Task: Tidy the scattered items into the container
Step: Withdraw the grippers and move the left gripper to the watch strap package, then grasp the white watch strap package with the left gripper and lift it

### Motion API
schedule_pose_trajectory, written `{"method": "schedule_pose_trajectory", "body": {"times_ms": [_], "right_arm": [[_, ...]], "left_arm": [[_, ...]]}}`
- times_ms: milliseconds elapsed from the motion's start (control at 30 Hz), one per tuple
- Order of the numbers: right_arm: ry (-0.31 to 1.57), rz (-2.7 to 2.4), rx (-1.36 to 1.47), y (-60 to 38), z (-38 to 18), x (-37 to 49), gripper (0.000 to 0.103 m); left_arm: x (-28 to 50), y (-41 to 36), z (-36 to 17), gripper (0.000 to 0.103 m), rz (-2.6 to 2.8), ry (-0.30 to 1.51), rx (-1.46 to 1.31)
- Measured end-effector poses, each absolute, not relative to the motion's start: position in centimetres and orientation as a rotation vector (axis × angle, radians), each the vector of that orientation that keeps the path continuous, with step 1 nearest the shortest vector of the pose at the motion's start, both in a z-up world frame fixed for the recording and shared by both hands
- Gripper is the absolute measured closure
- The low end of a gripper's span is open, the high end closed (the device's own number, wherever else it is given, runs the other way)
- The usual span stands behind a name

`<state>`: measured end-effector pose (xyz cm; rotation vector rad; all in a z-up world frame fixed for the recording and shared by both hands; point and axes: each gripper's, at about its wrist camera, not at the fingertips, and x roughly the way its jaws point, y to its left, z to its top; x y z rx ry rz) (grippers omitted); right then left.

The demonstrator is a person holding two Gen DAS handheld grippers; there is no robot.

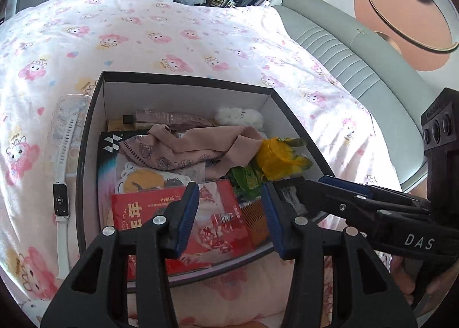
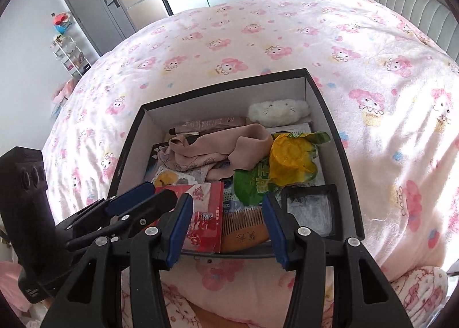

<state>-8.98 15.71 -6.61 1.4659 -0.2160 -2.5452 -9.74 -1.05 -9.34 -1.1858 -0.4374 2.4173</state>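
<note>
A black-rimmed box (image 1: 86, 156) (image 2: 341, 156) stands on the bed. It holds a pink cloth (image 1: 189, 147) (image 2: 218, 147), a yellow and green packet (image 1: 275, 158) (image 2: 289, 161), a red booklet (image 1: 183, 222) (image 2: 203, 213), a wooden comb (image 2: 243, 227), a white plush (image 2: 278, 110) and a black-framed tray (image 2: 311, 207). A white smartwatch (image 1: 60, 201) lies on the cover left of the box, partly on a clear case (image 1: 71, 115). My left gripper (image 1: 229, 186) (image 2: 160, 189) hangs open over the box's near end, empty. My right gripper (image 2: 227, 197) (image 1: 311, 181) is open beside it, also empty.
The bed has a pink cartoon-print cover (image 2: 258, 41). A grey-green padded headboard (image 1: 344, 55) runs along the right. A hand (image 1: 401, 273) holds the right gripper's handle. Grey doors (image 2: 94, 9) and a small shelf (image 2: 68, 52) stand beyond the bed.
</note>
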Motion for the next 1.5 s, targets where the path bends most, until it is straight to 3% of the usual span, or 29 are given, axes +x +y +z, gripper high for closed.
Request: {"method": "schedule_pose_trajectory", "body": {"times_ms": [200,367,567,867,1133,1500], "right_arm": [[-0.186,-2.518,1.423,14.5,-6.1,-7.7,0.057],[-0.205,-2.416,1.366,11.9,-5.6,-7.9,0.057],[-0.161,-2.297,1.343,7.2,-5.0,-8.9,0.057],[-0.136,-2.207,1.402,1.2,-6.3,-11.8,0.057],[-0.148,-2.23,1.494,0.6,-9.2,-13.6,0.057],[-0.218,-2.216,1.555,2.2,-11.5,-15.2,0.057]], "left_arm": [[-7.9,-2.5,-8.6,0.059,2.441,-0.511,-1.258],[-6.4,-5.5,-5.8,0.056,2.578,-0.41,-1.348],[-5.5,-13.0,-5.9,0.052,2.662,-0.559,-1.417],[-9.8,-22.4,-13.6,0.053,2.431,-0.749,-1.667],[-17.3,-20.1,-18.2,0.055,2.233,-0.618,-1.828],[-21.8,-16.7,-23.7,0.058,2.013,-0.601,-2.103]]}}
